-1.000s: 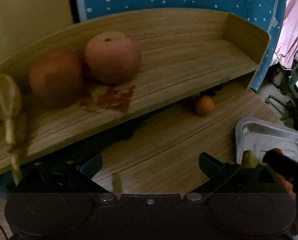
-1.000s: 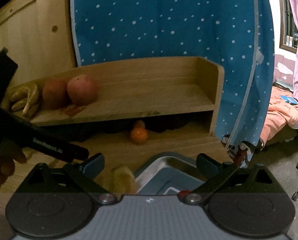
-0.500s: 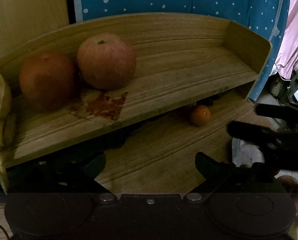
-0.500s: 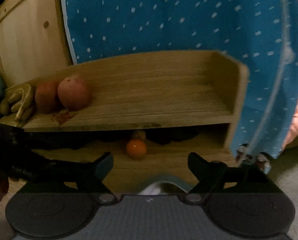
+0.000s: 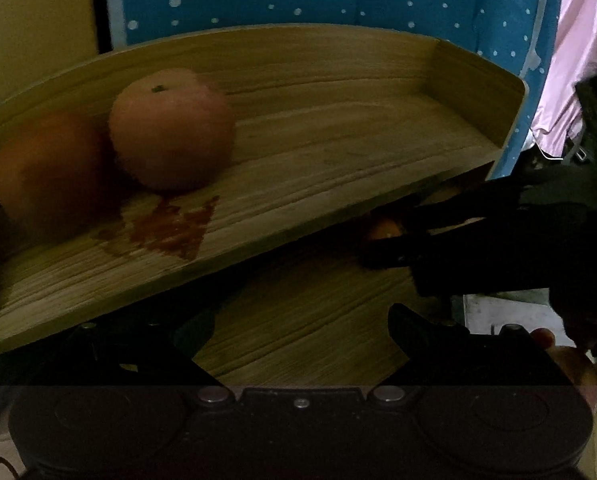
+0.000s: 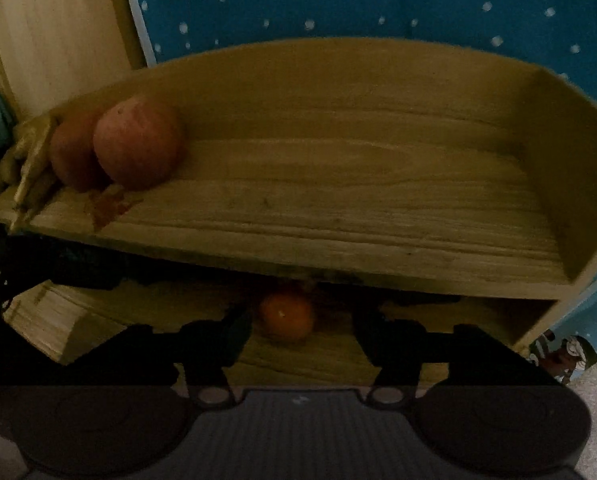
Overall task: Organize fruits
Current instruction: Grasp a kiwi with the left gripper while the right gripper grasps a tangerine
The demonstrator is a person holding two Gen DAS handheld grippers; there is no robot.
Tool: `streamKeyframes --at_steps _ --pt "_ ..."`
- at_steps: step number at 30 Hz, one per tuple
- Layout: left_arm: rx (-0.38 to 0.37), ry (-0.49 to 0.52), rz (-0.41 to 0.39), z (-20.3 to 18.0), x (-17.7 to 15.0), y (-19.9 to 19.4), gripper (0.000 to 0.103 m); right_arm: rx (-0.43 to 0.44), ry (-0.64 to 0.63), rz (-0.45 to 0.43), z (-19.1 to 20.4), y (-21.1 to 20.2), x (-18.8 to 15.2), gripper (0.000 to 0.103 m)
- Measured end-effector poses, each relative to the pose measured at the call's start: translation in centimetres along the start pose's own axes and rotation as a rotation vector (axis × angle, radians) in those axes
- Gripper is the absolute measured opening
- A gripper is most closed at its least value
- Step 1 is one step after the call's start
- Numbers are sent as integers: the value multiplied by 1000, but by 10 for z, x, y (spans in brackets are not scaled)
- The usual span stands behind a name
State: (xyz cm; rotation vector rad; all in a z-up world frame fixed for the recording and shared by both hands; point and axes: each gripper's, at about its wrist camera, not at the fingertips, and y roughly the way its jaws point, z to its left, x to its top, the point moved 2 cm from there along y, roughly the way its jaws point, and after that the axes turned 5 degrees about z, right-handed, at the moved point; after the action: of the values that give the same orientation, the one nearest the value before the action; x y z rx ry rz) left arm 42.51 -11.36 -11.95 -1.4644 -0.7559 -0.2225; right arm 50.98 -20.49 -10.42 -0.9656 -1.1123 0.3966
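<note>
A small round orange fruit, likely a tangerine [image 6: 285, 317], sits on the lower wooden board [image 6: 318, 356] of a light wooden shelf unit, tucked just under the front edge of the upper shelf [image 6: 338, 208]. The right hand-held gripper [image 6: 298, 332] points down at it, with one dark finger on each side of the fruit. Its jaws have just been closing, and the fruit lies between them, but the pads do not appear to press on it yet: a gap shows on the right side, while the left finger is very near. In the left wrist view this gripper appears as a dark shape reaching under the shelf edge, with only a sliver of the orange fruit [image 5: 384, 229] visible.

The left hand-held gripper [image 5: 300, 330] hangs spread wide over the bare lower board, holding nothing.

On the upper shelf, at its left end, a large reddish-pink apple [image 6: 138, 144] rests beside a darker round orange-red fruit [image 6: 72, 150], with a yellow banana bunch [image 6: 28, 164] further left.

The small fruit looks light, round and smooth, so it may roll or slip sideways. Its skin is probably soft and would bruise under a hard squeeze. The best hold is likely across its widest middle, with gentle pressure, then drawn out low to avoid the shelf edge above.
</note>
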Motion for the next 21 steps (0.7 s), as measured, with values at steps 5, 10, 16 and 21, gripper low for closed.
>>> streamKeyframes --at_steps 5,10,16,21 --pt "-16 28 6 -8 2 10 89 41 -9 19 1 5 -2 35" --pt "-24 54 -8 -24 10 24 80 22 39 25 -17 -10 -16 35" --pt "10 38 -20 -42 21 41 71 -30 134 -15 -45 -30 -34 35" --pt "36 18 -31 -59 29 48 60 -39 172 -28 -52 -39 -50 35"
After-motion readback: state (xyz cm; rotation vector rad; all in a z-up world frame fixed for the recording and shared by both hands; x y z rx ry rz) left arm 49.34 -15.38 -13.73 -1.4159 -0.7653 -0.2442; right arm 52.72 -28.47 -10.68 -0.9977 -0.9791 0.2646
